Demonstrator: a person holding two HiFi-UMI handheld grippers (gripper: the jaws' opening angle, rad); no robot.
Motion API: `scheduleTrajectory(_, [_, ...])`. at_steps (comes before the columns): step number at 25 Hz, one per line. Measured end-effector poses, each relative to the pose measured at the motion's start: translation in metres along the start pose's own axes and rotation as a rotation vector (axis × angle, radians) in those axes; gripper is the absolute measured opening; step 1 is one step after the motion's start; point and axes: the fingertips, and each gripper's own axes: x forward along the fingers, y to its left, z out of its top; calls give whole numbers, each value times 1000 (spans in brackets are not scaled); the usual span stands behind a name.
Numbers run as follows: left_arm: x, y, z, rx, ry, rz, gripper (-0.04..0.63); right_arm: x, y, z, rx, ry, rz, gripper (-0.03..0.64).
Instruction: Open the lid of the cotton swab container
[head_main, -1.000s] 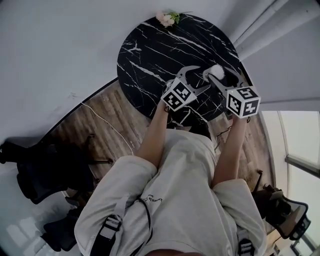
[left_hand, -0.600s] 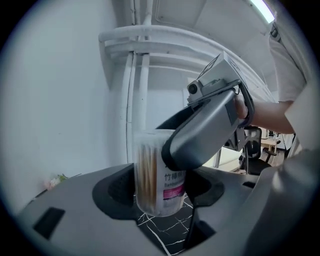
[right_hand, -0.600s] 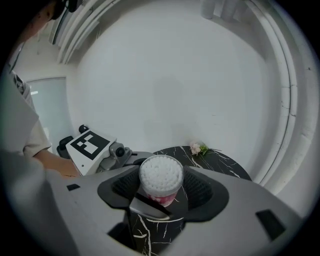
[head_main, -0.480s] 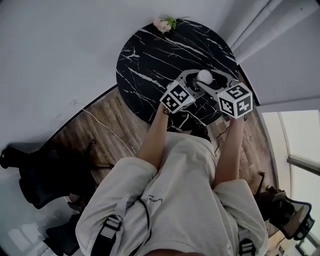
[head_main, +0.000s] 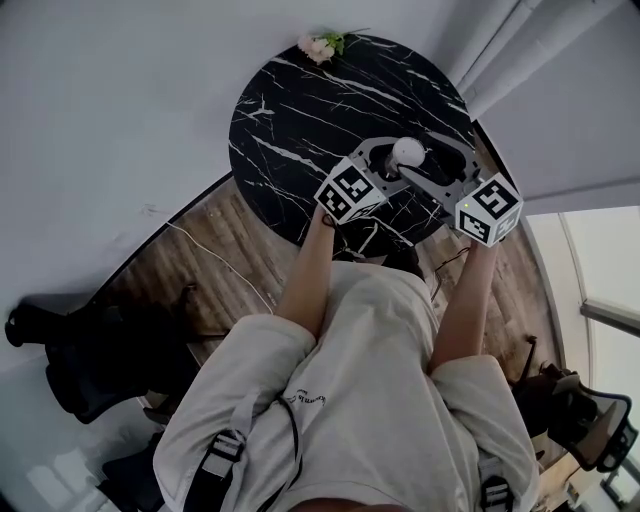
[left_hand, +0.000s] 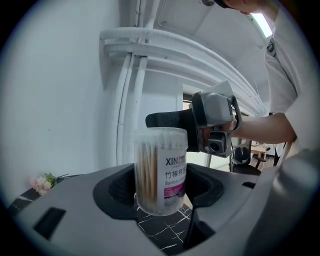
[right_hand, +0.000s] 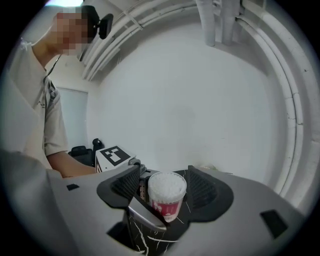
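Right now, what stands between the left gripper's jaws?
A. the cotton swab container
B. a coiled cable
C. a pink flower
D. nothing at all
A: the left gripper view shows the cotton swab container standing upright between the jaws of the left gripper, which sit against its sides.

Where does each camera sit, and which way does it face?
Head view: on the head, facing steeply down at the table; shows torso, forearms, left gripper, right gripper.
Left gripper view: on that gripper, looking level along its jaws at the container gripped between them; right gripper and arm behind.
Right gripper view: on that gripper, looking down onto the container's top between its jaws; left forearm beside.
Shared: all three show the container.
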Motion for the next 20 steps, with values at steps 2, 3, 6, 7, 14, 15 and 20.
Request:
scheduleTrajectory(2, [2, -7, 2, 8, 0, -22, 272, -1, 1, -3, 9, -1, 4, 291])
scheduleTrajectory(3, [3, -10, 3, 12, 0, -33, 272, -2, 1, -5, 12, 1, 4, 291])
scheduleTrajectory(6, [6, -17, 6, 22, 0, -62, 272, -1, 2, -12, 2, 25, -4, 291])
scheduleTrajectory(7, [6, -19, 6, 21, 0, -71, 272, -1, 1, -13, 0, 29, -12, 291])
scheduleTrajectory(14, [13, -25, 4, -2, -1, -91, 270, -6, -6, -20, 26, 11, -44, 290])
scheduleTrajectory(15, [13, -25, 3, 6, 3, -90, 271, -7, -6, -21, 26, 10, -45, 290])
scheduleTrajectory(20, [13, -25, 1, 20, 10, -88, 269, -6, -6, -22, 29, 10, -54, 290])
